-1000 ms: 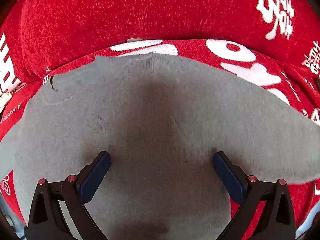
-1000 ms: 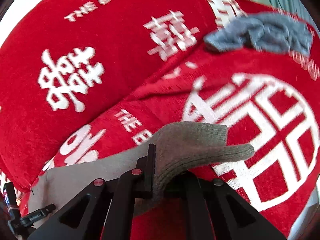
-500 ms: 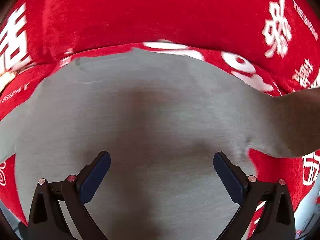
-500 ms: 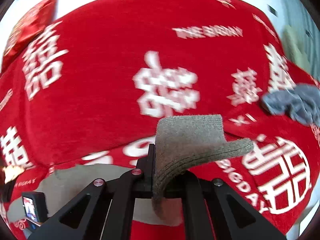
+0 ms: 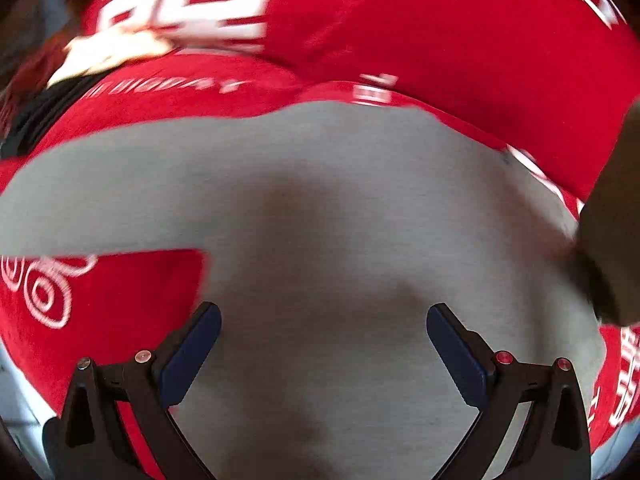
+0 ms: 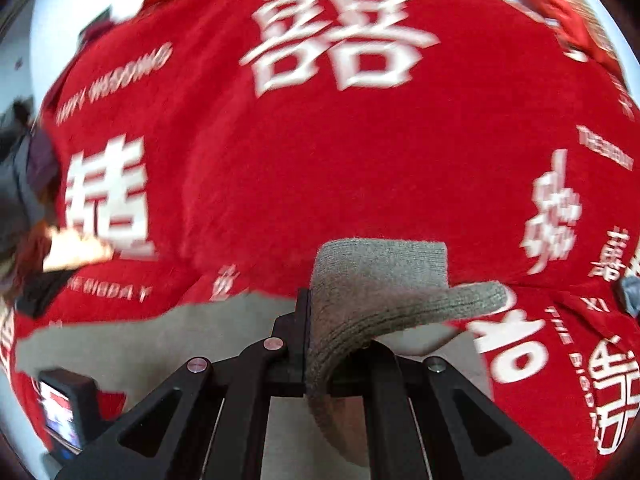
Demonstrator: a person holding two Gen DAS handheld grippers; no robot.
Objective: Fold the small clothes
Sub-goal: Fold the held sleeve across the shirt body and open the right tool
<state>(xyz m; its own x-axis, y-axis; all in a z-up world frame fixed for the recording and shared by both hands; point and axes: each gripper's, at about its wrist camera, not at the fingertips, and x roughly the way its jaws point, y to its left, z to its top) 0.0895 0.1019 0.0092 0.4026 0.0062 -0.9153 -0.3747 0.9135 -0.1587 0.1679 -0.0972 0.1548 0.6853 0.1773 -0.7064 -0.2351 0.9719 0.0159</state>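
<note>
We have the right gripper (image 6: 316, 336) clamped on the grey garment's (image 5: 320, 208) ribbed cuff (image 6: 380, 280); left gripper (image 5: 323, 344) hovers wide open, empty, above the garment on the red blanket (image 5: 440, 40). Risk: cuff slips, fold skews.

A red plush bedspread (image 6: 320, 152) printed with large white double-happiness characters and small English lettering covers the bed. A grey knit garment (image 5: 340, 208) lies spread flat directly on it; a bluish-grey cloth (image 6: 632, 292) shows at the right edge.
</note>
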